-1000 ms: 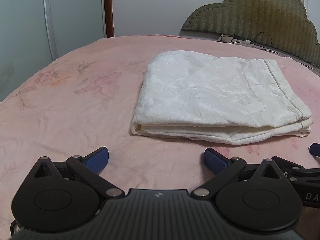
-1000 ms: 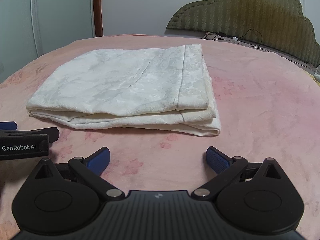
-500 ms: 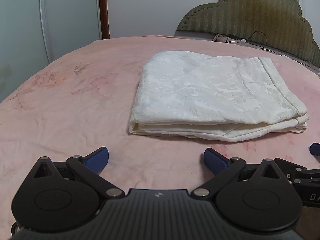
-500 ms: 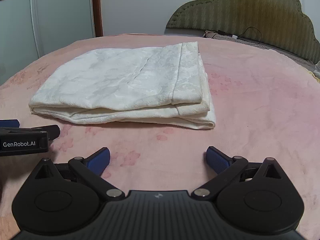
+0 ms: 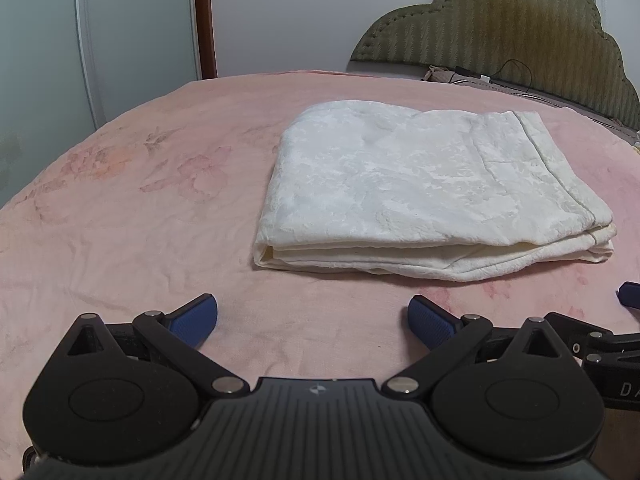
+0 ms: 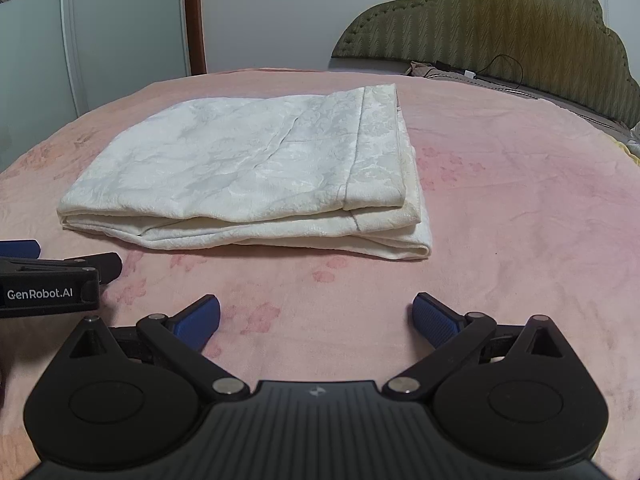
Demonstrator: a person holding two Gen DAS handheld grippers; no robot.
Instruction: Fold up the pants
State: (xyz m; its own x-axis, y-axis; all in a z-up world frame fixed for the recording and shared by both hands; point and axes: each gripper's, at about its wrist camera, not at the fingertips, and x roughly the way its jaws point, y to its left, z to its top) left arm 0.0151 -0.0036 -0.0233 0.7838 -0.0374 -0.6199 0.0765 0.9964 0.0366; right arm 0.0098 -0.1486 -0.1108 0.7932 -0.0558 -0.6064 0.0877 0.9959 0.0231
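The cream-white textured pants (image 5: pixel 428 192), folded into a stacked rectangle, lie at twelve o'clock on the pink floral bedspread (image 5: pixel 132 216). Left gripper (image 5: pixel 313 317) and right gripper (image 6: pixel 316 318) gape empty; judged finished, so withdraw without snagging.

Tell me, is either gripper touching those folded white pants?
Apart. In each wrist view, bare pink blanket shows between the open left gripper, the open right gripper and the pants.
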